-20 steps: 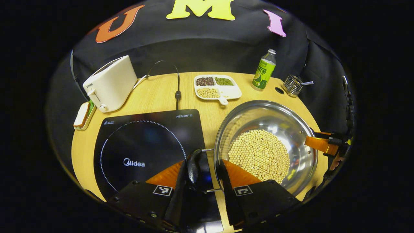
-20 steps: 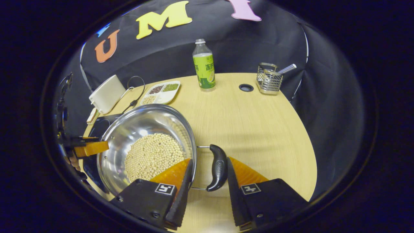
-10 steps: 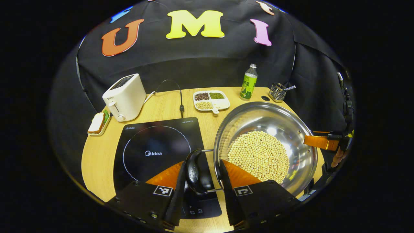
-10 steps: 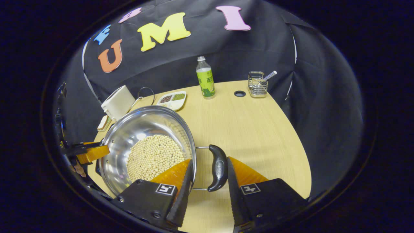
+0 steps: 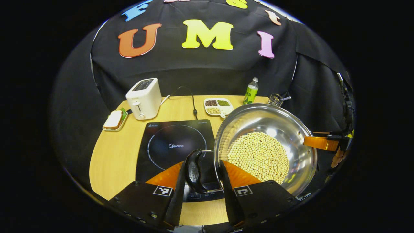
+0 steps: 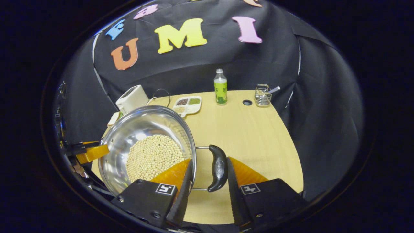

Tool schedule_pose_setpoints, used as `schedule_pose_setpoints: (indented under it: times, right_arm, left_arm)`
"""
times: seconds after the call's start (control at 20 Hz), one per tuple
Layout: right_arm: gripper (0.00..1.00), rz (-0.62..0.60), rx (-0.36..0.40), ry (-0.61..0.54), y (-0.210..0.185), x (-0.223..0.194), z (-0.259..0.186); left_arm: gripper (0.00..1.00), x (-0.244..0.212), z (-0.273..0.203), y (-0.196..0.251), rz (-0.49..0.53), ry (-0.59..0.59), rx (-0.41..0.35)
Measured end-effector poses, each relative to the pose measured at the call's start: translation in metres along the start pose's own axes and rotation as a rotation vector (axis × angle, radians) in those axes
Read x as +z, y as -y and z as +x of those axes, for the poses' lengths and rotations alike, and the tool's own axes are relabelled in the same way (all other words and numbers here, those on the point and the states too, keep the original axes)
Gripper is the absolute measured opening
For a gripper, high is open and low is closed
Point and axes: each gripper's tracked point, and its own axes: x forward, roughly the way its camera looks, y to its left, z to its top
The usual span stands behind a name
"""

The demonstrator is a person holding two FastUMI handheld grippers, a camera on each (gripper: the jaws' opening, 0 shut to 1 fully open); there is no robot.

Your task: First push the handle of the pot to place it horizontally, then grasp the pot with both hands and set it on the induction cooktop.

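Above table (image 5: 110, 152) | pot (image 5: 284, 126): soybeans (image 5: 258, 155) | tray (image 5: 219, 106): beans

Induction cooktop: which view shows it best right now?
The left gripper view. The induction cooktop lies in front of the camera on the table, its ring and front edge visible; the left claw and pot cover its near right part. I can't make it out in the right gripper view.
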Motion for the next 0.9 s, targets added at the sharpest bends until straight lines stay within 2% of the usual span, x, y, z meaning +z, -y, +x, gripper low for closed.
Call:
schedule_pose_setpoints:
  times: [0.05, 0.1, 0.15, 0.6, 0.9]
  right_arm:
    - [0.59, -0.01, 0.01, 0.007, -0.012, 0.005, -0.003]
    - [0.58, -0.021, 0.02, 0.013, -0.023, 0.01, -0.005]
    - [0.58, -0.033, 0.029, 0.02, -0.035, 0.016, -0.007]
    - [0.58, -0.138, 0.124, 0.061, -0.139, 0.07, 0.0]
    - [0.58, -0.153, 0.142, 0.043, -0.181, 0.09, 0.04]
  left_arm:
    - [0.54, 0.003, -0.007, -0.008, -0.01, 0.011, 0.006]
    - [0.58, 0.005, -0.014, -0.019, -0.019, 0.022, 0.013]
    - [0.54, 0.008, -0.021, -0.029, -0.026, 0.032, 0.022]
    - [0.54, 0.04, -0.067, -0.117, -0.064, 0.105, 0.122]
    - [0.54, 0.053, -0.038, -0.164, -0.101, 0.102, 0.144]
